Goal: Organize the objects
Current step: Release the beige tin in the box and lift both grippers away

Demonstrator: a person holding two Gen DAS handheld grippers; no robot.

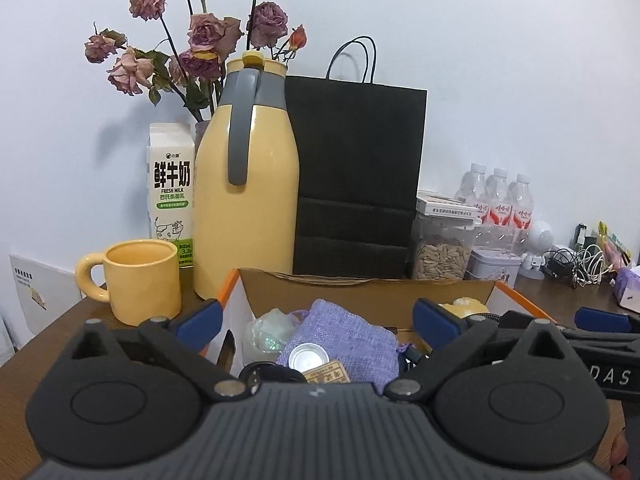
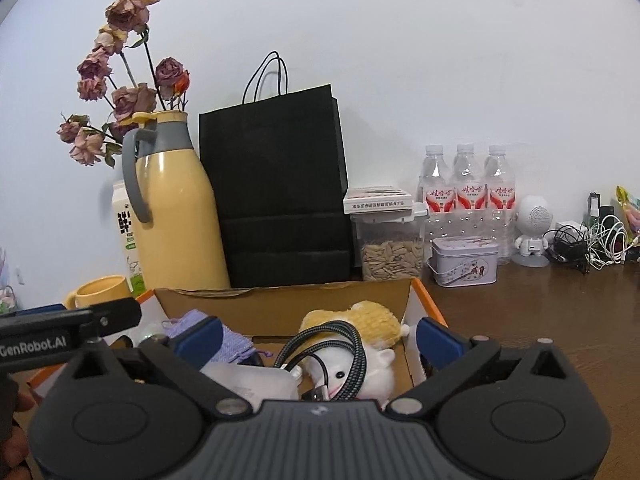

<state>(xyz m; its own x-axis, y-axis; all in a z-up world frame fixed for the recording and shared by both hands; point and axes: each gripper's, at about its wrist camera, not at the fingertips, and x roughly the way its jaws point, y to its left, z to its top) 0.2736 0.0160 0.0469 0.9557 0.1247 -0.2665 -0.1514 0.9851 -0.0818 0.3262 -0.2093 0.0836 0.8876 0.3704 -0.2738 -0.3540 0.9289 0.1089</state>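
Note:
An open cardboard box with orange edges (image 1: 360, 290) (image 2: 280, 300) sits on the brown table right in front of both grippers. It holds a purple woven pouch (image 1: 352, 340) (image 2: 228, 340), a small silver tin (image 1: 308, 356), a white and yellow plush toy (image 2: 368, 344), a braided cable (image 2: 344, 340) and a white plastic item (image 2: 260, 384). My left gripper (image 1: 316, 316) is open and empty above the box's left half. My right gripper (image 2: 318, 338) is open and empty above its right half.
Behind the box stand a yellow mug (image 1: 136, 280), a milk carton (image 1: 172, 192), a yellow thermos (image 1: 248, 184), dried roses (image 1: 200, 36), a black paper bag (image 1: 356, 176), a seed jar (image 2: 390, 240), a tin (image 2: 464, 260), water bottles (image 2: 466, 192), a white speaker and cables (image 2: 592, 244).

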